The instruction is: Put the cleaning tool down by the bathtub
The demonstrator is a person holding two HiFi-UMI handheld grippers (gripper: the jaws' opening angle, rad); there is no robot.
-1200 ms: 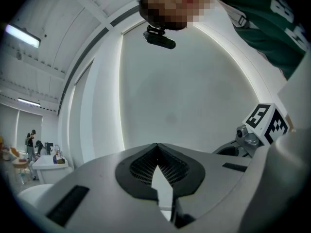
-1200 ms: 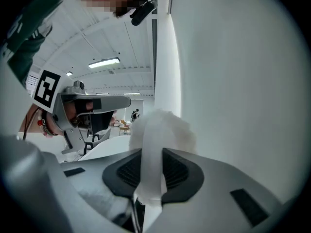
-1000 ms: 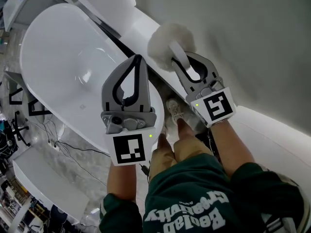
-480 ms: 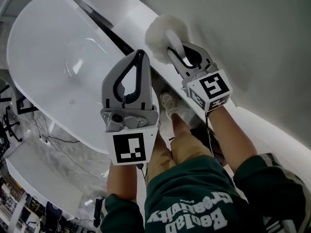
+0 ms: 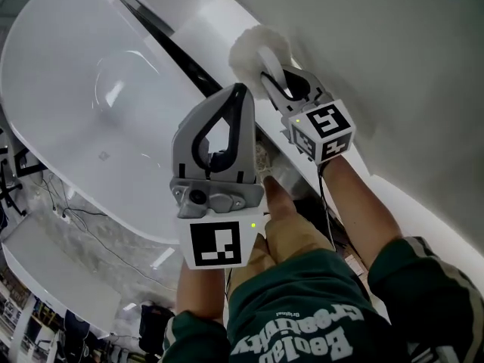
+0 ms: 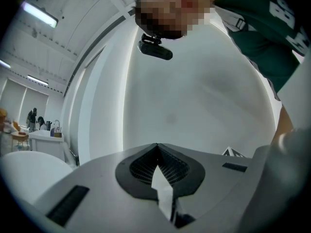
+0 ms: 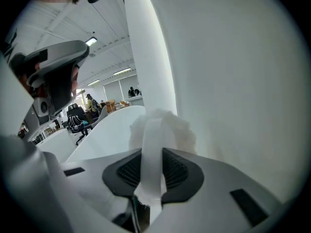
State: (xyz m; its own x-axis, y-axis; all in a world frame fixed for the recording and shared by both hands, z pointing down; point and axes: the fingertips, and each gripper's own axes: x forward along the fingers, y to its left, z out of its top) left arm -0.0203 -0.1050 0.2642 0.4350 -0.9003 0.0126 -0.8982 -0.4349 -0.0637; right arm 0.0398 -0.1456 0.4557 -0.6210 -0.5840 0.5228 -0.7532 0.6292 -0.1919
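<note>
Head view: the right gripper (image 5: 278, 82) clamps the white handle strap (image 5: 268, 65) of a fluffy white cleaning pad (image 5: 253, 45) at twelve o'clock, near a pale wall (image 5: 393, 51); the white bathtub (image 5: 83, 89) spreads at ten o'clock and the left gripper (image 5: 240, 91) stands at centre. Left gripper view: its jaws are pressed together with nothing between them; right gripper view: the jaws pinch the strap, the pad just ahead at twelve o'clock, the tub rim at ten o'clock.
</note>
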